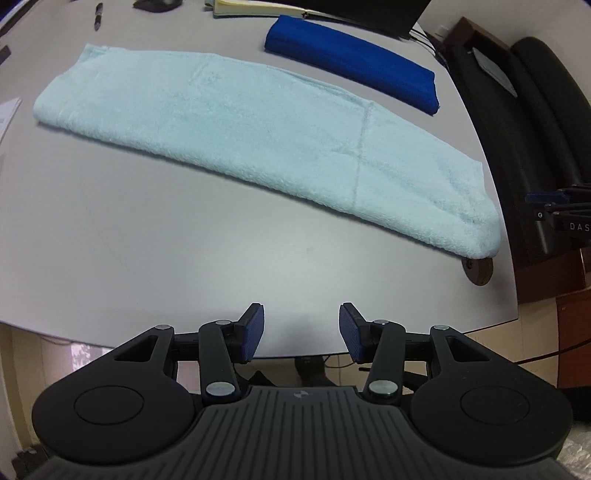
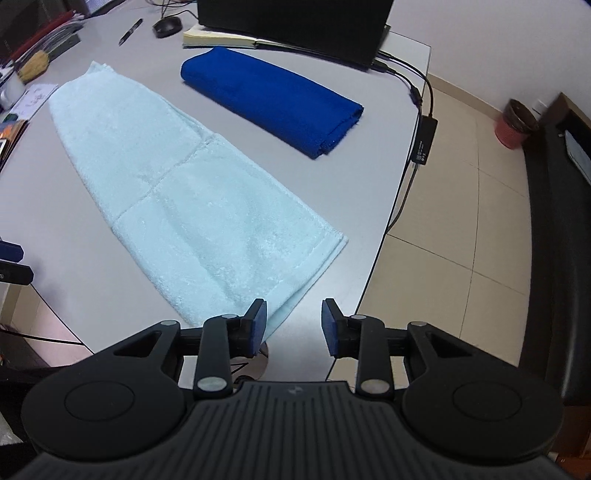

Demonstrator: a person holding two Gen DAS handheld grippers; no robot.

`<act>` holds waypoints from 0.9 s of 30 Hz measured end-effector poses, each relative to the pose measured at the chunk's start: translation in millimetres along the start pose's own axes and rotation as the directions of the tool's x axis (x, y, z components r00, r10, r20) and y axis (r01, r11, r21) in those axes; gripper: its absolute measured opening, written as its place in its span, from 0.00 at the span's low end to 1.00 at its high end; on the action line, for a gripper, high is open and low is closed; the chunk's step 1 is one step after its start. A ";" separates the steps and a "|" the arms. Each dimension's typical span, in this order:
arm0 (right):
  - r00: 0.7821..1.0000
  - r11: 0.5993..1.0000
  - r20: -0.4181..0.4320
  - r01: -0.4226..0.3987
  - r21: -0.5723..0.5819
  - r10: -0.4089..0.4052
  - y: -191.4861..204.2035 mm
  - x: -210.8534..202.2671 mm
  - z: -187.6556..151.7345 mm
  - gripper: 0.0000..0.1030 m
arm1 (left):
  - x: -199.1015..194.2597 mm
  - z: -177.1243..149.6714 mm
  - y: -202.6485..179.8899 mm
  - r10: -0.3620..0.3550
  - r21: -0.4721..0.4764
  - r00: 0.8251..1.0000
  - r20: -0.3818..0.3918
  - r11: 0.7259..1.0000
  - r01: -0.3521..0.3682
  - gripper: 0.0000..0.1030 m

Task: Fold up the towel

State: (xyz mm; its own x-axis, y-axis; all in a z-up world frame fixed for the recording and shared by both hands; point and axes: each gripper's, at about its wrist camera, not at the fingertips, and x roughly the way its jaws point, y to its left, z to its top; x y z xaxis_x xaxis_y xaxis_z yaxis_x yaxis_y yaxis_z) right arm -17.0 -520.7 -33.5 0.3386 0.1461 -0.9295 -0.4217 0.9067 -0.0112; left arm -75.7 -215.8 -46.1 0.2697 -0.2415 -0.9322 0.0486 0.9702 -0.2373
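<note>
A pale blue towel (image 1: 258, 125) lies folded into a long strip across the grey table (image 1: 147, 240). In the right wrist view the same towel (image 2: 192, 199) runs away from me, its near end by the table's right edge. My left gripper (image 1: 301, 330) hovers open over bare table near the front edge, well short of the towel, with nothing between its blue pads. My right gripper (image 2: 293, 326) is open just above the towel's near corner; its left pad overlaps the corner in the picture, and the gap between the pads is empty.
A dark blue folded towel (image 2: 273, 99) lies beyond the pale one, also seen as the dark blue towel (image 1: 351, 62). A notebook (image 2: 218, 38), mouse (image 2: 167, 26), pen (image 2: 130, 31) and monitor base stand at the back. Cables (image 2: 421, 122) hang off the right edge. A black sofa (image 1: 535, 129) is beside the table.
</note>
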 end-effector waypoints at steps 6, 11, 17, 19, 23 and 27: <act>1.000 0.996 0.004 -0.027 -0.081 0.027 -11.7 -4.2 7.2 0.33 | 2.0 -6.1 -23.3 -0.011 -0.044 1.000 0.026 0.999 0.012 0.47; 0.999 0.991 -0.002 -0.054 -0.121 0.055 -19.4 -1.9 12.3 0.33 | 11.1 -1.6 -40.5 -0.023 -0.038 0.999 0.027 0.999 0.024 0.47; 0.996 0.973 -0.026 -0.084 -0.216 0.081 -28.3 5.4 17.6 0.33 | 18.1 0.8 -66.2 -0.032 -0.103 0.999 0.041 0.994 0.036 0.47; 0.995 0.961 -0.031 -0.105 -0.257 0.100 -32.3 10.6 20.7 0.33 | 22.9 -1.0 -76.1 -0.021 -0.137 0.999 0.050 0.990 0.028 0.47; 0.987 0.926 -0.025 -0.156 -0.343 0.157 -39.4 21.0 27.8 0.34 | 35.8 -8.8 -99.0 0.024 -0.251 0.997 0.080 0.968 -0.003 0.47; 0.980 0.892 -0.028 -0.193 -0.408 0.199 -44.6 34.0 36.8 0.35 | 45.0 -20.9 -117.7 0.069 -0.418 0.991 0.117 0.908 -0.014 0.47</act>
State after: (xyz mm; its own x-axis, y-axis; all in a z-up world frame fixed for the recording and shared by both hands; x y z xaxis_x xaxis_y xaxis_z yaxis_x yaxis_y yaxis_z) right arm 44.3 -541.6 -51.0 0.2243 0.3120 -0.9232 -0.7848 0.6195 0.0187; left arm -89.4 -341.3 -65.8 0.3831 -0.1700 -0.9079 -0.3616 0.8769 -0.3168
